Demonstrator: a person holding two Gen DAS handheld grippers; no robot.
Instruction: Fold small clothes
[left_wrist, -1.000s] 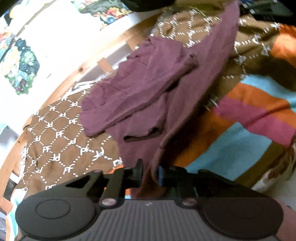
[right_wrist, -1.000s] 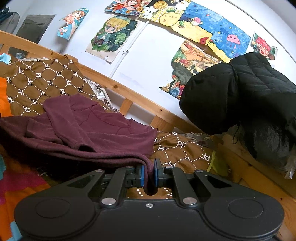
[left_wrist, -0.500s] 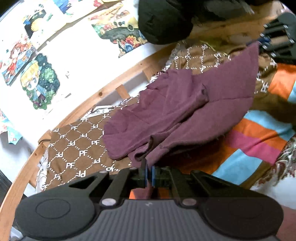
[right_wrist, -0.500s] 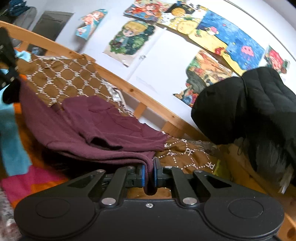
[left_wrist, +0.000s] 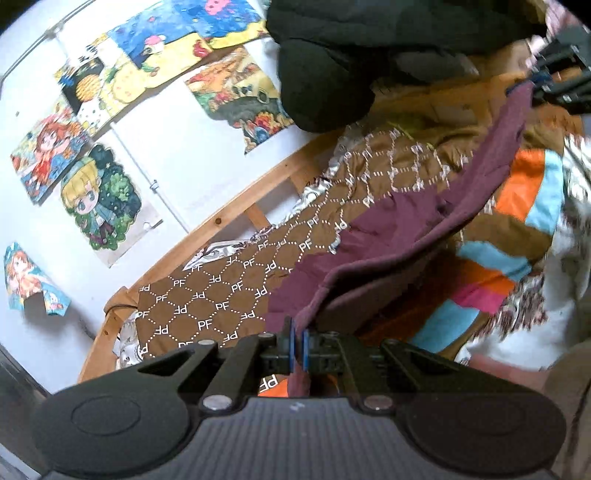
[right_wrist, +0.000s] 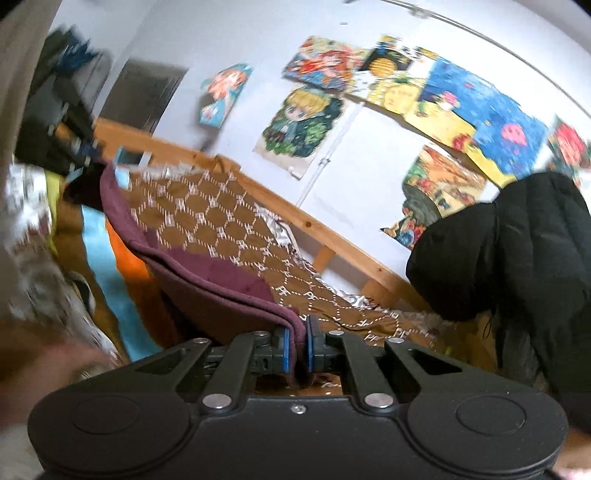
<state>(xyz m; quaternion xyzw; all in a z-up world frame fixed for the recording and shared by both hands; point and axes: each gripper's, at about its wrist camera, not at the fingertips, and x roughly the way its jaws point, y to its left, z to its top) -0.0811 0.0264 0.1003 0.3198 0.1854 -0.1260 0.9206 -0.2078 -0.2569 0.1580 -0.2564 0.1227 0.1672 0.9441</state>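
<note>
A maroon garment (left_wrist: 391, 229) hangs stretched above the bed between my two grippers. My left gripper (left_wrist: 296, 345) is shut on one corner of it at the bottom of the left wrist view. My right gripper (right_wrist: 296, 345) is shut on the opposite corner of the garment (right_wrist: 207, 280). The right gripper also shows at the top right of the left wrist view (left_wrist: 554, 79). The left gripper shows blurred at the far left of the right wrist view (right_wrist: 79, 158). The garment's lower part is hidden below its taut hemmed edge.
A brown quilt with a white PF pattern (left_wrist: 218, 295) and a striped orange, blue and pink blanket (left_wrist: 491, 266) cover the bed. A wooden rail (left_wrist: 236, 218) runs along the wall with drawings (left_wrist: 99, 195). A black padded jacket (right_wrist: 517, 251) hangs at the right.
Both grippers have risen and pulled apart. The garment has come up off the bed and now hangs taut between them instead of lying crumpled on the quilt.
</note>
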